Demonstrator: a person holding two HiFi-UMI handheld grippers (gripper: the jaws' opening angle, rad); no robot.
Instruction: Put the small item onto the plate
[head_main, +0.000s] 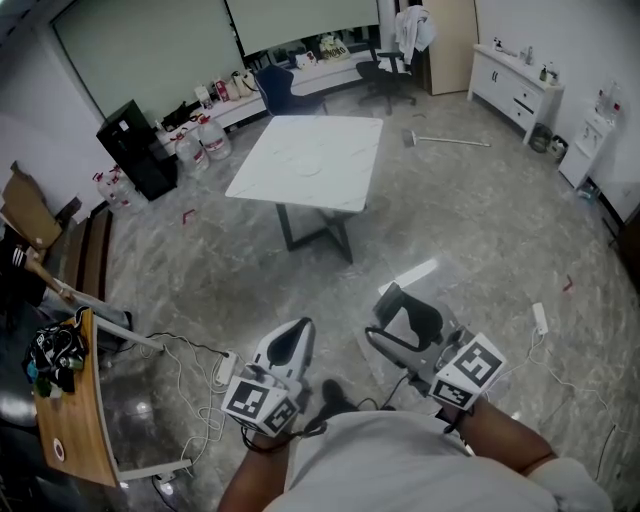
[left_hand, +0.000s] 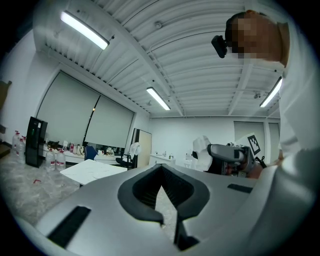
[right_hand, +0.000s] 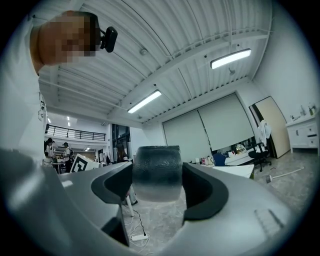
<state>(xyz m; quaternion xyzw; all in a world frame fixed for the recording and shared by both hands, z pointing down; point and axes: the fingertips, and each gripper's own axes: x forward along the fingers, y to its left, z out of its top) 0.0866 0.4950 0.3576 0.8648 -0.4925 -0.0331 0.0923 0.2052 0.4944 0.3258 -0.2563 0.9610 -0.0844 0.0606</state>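
Dark, grainy small item (right_hand: 156, 170) stands upright, clamped in right gripper (right_hand: 156, 189).

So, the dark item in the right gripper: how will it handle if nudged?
The item looks like a short cylinder, so on its side it could roll. Its pebbled surface probably resists slipping. It shows no squashing between the right gripper's jaws, so it is likely fairly stiff.
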